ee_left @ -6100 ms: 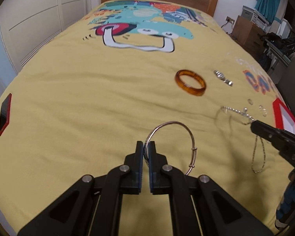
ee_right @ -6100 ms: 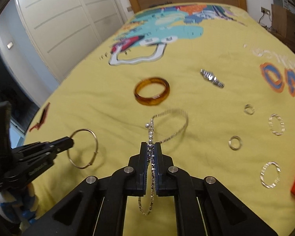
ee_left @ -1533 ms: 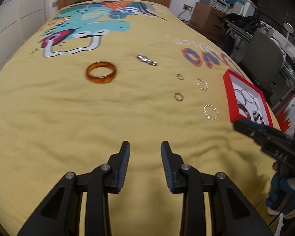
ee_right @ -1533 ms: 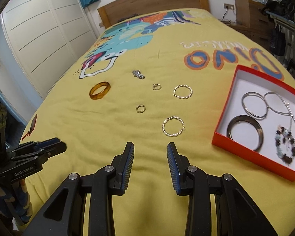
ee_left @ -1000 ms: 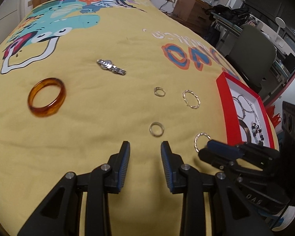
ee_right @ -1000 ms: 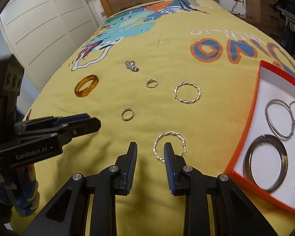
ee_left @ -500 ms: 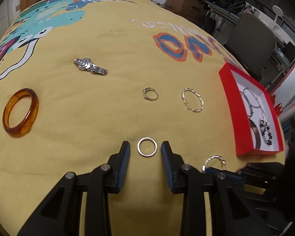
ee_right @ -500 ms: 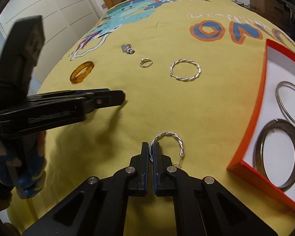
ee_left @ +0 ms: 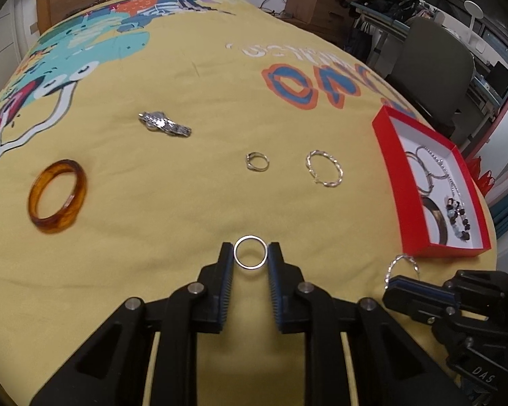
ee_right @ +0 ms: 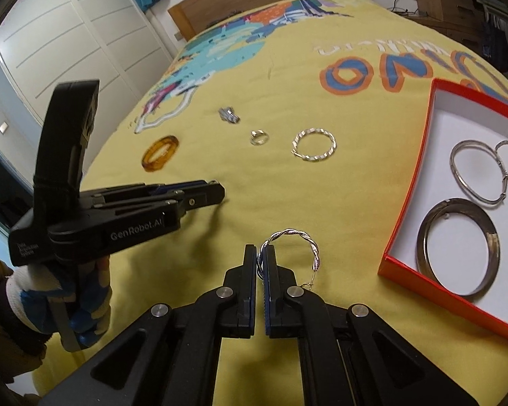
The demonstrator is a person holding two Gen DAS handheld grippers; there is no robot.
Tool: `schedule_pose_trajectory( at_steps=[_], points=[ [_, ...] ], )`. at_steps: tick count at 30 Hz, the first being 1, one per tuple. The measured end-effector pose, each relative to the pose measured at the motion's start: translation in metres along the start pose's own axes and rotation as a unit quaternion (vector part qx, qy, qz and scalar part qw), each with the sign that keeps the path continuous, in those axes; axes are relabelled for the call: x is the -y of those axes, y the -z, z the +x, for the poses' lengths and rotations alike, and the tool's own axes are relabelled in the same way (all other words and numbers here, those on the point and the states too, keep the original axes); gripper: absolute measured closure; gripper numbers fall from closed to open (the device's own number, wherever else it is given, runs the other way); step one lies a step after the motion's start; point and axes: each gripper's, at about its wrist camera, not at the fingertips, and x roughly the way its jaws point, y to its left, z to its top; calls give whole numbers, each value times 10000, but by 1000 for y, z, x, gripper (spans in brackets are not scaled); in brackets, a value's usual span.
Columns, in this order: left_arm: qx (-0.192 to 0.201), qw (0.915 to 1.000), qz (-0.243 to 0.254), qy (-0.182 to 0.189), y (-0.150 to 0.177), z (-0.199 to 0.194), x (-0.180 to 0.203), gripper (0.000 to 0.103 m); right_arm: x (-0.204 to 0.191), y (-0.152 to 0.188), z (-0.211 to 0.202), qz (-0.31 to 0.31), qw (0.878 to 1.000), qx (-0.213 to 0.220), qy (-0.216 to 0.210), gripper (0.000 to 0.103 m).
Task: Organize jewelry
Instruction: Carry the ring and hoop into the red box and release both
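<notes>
"GenRobot.AI" is read in white on the side of the left hand-held gripper (ee_right: pixel 216 193), and "DAS" is made out on the body of the right hand-held gripper (ee_left: pixel 394 286). A large word, seemingly "DINO", is printed in blue and orange on the yellow bedspread (ee_left: pixel 193 203). A plain ring (ee_left: pixel 250 252) is seen lying flat on the bedspread between the left jaws, which have just been closing and are touching or nearly touching its sides. A twisted hoop (ee_right: pixel 296 245) is clamped at its left edge by the clenched right hand-held gripper, its open face turned toward the camera, just beside the red box (ee_right: pixel 406 203). A second hoop (ee_right: pixel 315 144), a small ring (ee_right: pixel 258 137), a watch (ee_left: pixel 164 125) and an amber bangle (ee_left: pixel 58 201) are spread farther up the bed.
</notes>
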Motion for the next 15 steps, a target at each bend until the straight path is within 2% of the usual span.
schedule_pose_trajectory(
  at_steps=[9,15],
  points=[
    [270,9996,-107,36,2,-47,10,84,-23,0,-47,-123,9990,440,-30,100],
    [372,9986,-18,378,-10,-60,49,84,1,-2,-84,-12,9969,748,260,100]
  ],
)
